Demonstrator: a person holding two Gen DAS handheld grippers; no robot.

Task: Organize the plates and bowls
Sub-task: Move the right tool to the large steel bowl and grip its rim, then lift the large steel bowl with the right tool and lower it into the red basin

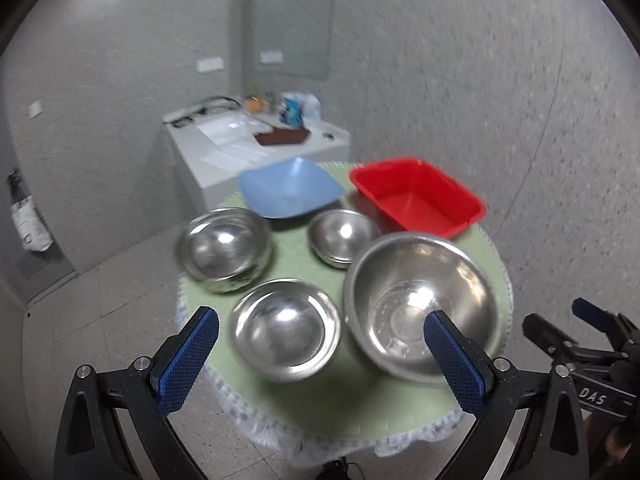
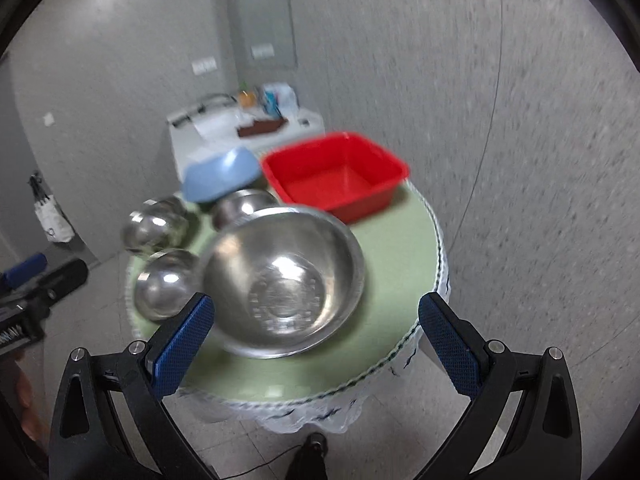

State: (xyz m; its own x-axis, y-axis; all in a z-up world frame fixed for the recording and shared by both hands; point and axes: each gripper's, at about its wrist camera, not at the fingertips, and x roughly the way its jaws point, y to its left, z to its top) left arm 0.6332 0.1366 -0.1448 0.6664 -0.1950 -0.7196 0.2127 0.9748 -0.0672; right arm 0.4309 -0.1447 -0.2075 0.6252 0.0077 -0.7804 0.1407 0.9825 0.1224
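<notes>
A small round table with a green cloth (image 1: 360,404) (image 2: 392,264) carries several dishes. The large steel bowl (image 1: 420,304) (image 2: 284,280) sits at the front right. Three smaller steel bowls stand left of it: front (image 1: 286,332) (image 2: 166,284), back left (image 1: 224,248) (image 2: 156,226), and middle back (image 1: 342,238) (image 2: 242,204). A blue square bowl (image 1: 290,194) (image 2: 220,174) and a red rectangular tub (image 1: 418,196) (image 2: 336,172) are at the back. My left gripper (image 1: 320,344) is open above the front small bowl, holding nothing. My right gripper (image 2: 316,328) is open over the large bowl, also holding nothing.
A white cabinet (image 1: 224,148) (image 2: 192,140) with papers and small items stands behind the table against grey textured walls. Tiled floor surrounds the table. The right gripper's body (image 1: 588,360) shows at the left view's right edge; the left gripper's body (image 2: 36,292) shows at the right view's left edge.
</notes>
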